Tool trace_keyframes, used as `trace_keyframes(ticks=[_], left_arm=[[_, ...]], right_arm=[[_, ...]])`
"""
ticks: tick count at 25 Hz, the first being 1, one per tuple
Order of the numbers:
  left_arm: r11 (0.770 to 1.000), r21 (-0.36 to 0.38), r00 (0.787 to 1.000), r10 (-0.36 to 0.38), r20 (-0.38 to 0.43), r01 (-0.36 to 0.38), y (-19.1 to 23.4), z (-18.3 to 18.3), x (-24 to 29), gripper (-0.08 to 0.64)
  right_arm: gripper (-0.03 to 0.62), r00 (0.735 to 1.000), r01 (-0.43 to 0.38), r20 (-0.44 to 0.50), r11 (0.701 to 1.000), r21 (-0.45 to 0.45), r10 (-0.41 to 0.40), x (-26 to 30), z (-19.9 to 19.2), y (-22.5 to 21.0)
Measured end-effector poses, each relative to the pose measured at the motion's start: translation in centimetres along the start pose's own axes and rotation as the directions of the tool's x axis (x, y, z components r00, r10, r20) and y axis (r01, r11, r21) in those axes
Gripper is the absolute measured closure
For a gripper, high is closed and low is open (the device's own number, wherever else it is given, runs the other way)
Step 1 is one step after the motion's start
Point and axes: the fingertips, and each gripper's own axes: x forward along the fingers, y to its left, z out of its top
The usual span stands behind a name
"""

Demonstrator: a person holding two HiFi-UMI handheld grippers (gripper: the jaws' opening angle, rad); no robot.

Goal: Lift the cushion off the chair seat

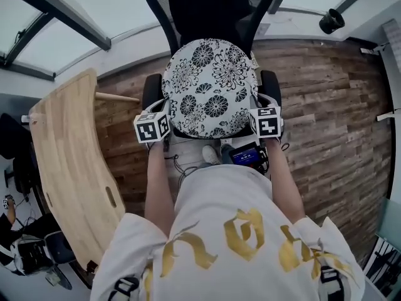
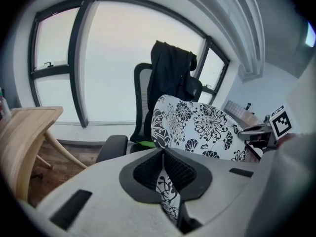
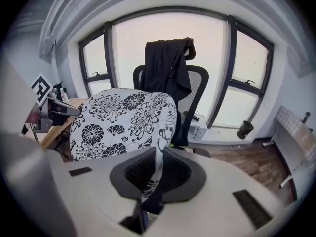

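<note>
A round white cushion (image 1: 210,86) with black flowers hangs tilted above the seat of a black office chair (image 1: 213,8). My left gripper (image 1: 164,130) is shut on the cushion's near left edge, and my right gripper (image 1: 254,123) is shut on its near right edge. In the left gripper view the cushion (image 2: 197,127) rises ahead, its fabric edge pinched between the black pads (image 2: 183,174). In the right gripper view the cushion (image 3: 123,122) stands at left and a strip of its edge runs down between the pads (image 3: 170,174). A dark jacket (image 3: 168,63) hangs on the chair back.
A curved light wooden board (image 1: 69,168) stands at the left, close to the chair's left armrest (image 1: 151,89). The right armrest (image 1: 269,83) lies beside my right gripper. Wood-plank floor (image 1: 326,105) stretches to the right. A black cup-like thing (image 1: 331,21) sits on the window ledge.
</note>
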Motion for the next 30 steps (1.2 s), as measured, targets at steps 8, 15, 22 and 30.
trace_keyframes(ticks=[8, 15, 22, 30], left_arm=[[0.999, 0.032, 1.000, -0.007, -0.001, 0.007, -0.2, 0.3, 0.0, 0.541], [0.999, 0.043, 1.000, -0.004, 0.001, 0.003, -0.4, 0.4, -0.2, 0.541], [1.000, 0.024, 1.000, -0.004, 0.013, 0.003, -0.2, 0.7, -0.6, 0.541], [1.000, 0.014, 1.000, 0.013, 0.013, -0.013, 0.0, 0.3, -0.7, 0.541]], right_arm=[[0.553, 1.000, 0.026, 0.010, 1.000, 0.008, -0.026, -0.7, -0.2, -0.7], [0.554, 0.999, 0.017, 0.034, 0.999, 0.040, -0.019, -1.0, 0.1, -1.0], [0.554, 0.999, 0.041, 0.013, 0.998, 0.041, -0.042, -1.4, 0.0, -1.4], [0.554, 0.999, 0.025, 0.032, 0.996, 0.081, -0.027, -1.6, 0.1, -1.8]])
